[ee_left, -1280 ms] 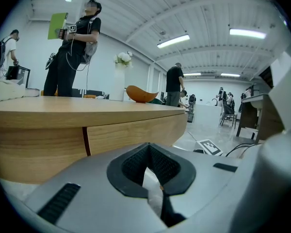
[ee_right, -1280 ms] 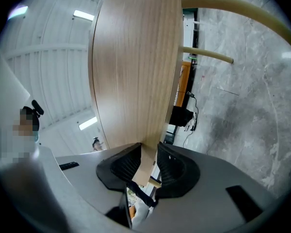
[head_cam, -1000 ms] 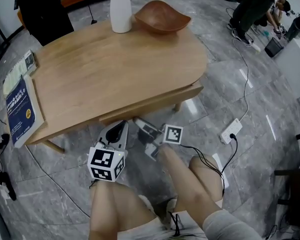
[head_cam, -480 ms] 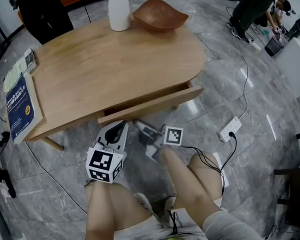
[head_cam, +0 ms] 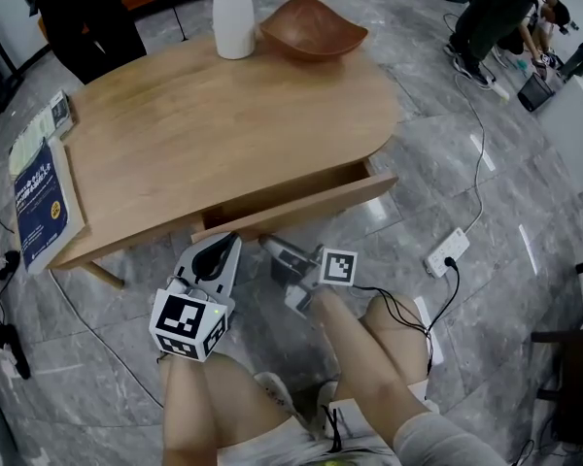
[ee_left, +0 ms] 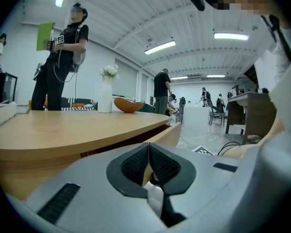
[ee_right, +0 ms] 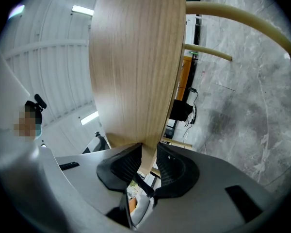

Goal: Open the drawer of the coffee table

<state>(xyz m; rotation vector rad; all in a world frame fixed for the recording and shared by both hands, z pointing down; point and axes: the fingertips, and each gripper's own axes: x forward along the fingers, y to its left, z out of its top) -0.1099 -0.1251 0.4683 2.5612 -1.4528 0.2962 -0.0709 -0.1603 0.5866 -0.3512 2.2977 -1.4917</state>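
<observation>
The left gripper (head_cam: 223, 248) hangs near the drawer's left end, jaws pressed together on nothing. The drawer lies at its 12 o'clock and, as far as the head view shows, is not touched by it.

The drawer (head_cam: 301, 205) sits under the near edge of the surface (head_cam: 223, 115), drawn part-way out with a dark gap above its front. Its long axis runs from about 8 to 2 o'clock. It is pale wood like the top, with a plain flat front and no handle in sight.

The right gripper (head_cam: 272, 246) meets that front from below, near its middle. Its jaws stand part-open, clamped on the front's lower edge, and in the right gripper view the panel rises from between the pads.

The right hand has the hold, so further opening looks like a pull toward 5 o'clock, square to the front.
</observation>
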